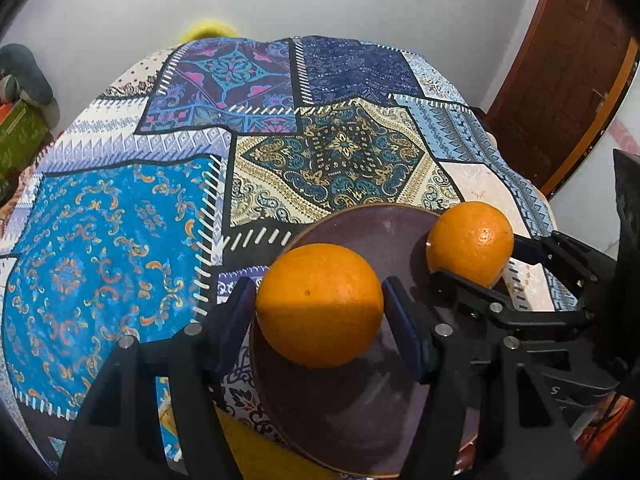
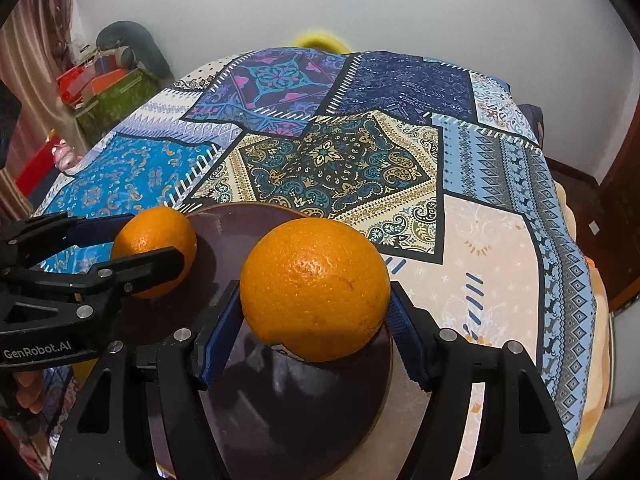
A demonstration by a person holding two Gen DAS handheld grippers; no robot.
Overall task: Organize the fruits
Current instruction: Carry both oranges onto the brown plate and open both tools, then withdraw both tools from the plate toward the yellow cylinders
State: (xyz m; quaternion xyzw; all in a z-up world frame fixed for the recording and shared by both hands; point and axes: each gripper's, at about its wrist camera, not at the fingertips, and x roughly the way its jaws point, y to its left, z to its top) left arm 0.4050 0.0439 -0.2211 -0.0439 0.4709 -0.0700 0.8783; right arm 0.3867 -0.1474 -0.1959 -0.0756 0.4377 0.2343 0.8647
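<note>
Two oranges and a dark purple plate lie before me on a patchwork cloth. My left gripper is shut on one orange, its blue pads pressing both sides, low over the plate's near half. My right gripper is shut on the other orange, over the plate. Each view shows the other side too: the right gripper with its orange, and the left gripper with its orange. Whether either orange rests on the plate I cannot tell.
The patchwork cloth covers the whole table and curves off at its edges. A yellow object peeks over the far edge. Boxes and bags stand at the left wall, a brown door at the right. A person's fingers show low left.
</note>
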